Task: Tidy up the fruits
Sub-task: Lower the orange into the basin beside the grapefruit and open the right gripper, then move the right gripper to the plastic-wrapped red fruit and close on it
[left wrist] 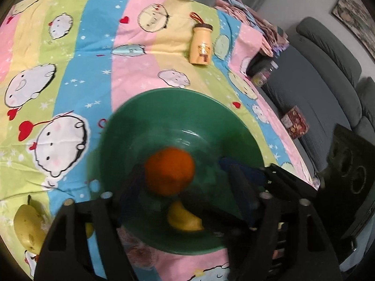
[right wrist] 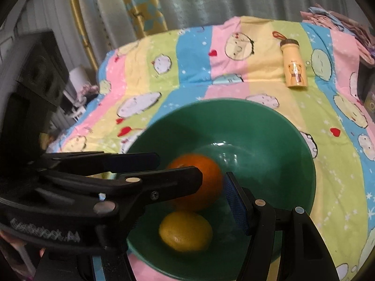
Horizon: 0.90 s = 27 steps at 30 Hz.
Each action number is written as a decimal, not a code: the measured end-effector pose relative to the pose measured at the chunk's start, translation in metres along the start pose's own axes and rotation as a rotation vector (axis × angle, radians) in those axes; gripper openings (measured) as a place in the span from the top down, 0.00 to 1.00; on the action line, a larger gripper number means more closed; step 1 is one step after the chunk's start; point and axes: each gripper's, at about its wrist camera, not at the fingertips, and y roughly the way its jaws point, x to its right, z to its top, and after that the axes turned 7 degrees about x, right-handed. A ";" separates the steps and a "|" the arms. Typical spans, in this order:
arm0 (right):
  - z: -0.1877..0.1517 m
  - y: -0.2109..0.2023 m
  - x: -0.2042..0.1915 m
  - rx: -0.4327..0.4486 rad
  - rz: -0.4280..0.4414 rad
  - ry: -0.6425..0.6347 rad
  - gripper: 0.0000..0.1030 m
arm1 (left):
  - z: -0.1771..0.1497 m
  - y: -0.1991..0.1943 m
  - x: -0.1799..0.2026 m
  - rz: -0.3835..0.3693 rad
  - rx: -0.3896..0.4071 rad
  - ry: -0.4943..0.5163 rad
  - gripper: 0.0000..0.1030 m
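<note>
A green bowl (left wrist: 164,117) sits on the striped cartoon cloth; it also shows in the right wrist view (right wrist: 269,145). Inside lie an orange (left wrist: 170,171) and a yellow lemon (left wrist: 185,220), also seen in the right wrist view as the orange (right wrist: 206,178) and the lemon (right wrist: 185,231). My left gripper (left wrist: 187,182) is open over the bowl, with the orange between its fingers; it crosses the right wrist view from the left (right wrist: 164,171). My right gripper (right wrist: 211,196) is open above the bowl, empty. A yellow-green pear (left wrist: 28,227) lies on the cloth left of the bowl.
A yellow bear-print bottle (left wrist: 200,46) lies on the cloth behind the bowl, also in the right wrist view (right wrist: 294,68). A grey sofa (left wrist: 328,89) with a small box (left wrist: 294,121) stands to the right. A black speaker (right wrist: 35,75) stands left. Folded cloths (right wrist: 339,21) lie at the back right.
</note>
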 end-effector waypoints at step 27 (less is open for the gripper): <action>-0.043 -0.064 -0.040 0.027 0.173 -0.007 0.34 | -0.087 -0.163 -0.106 0.315 0.163 -0.214 0.18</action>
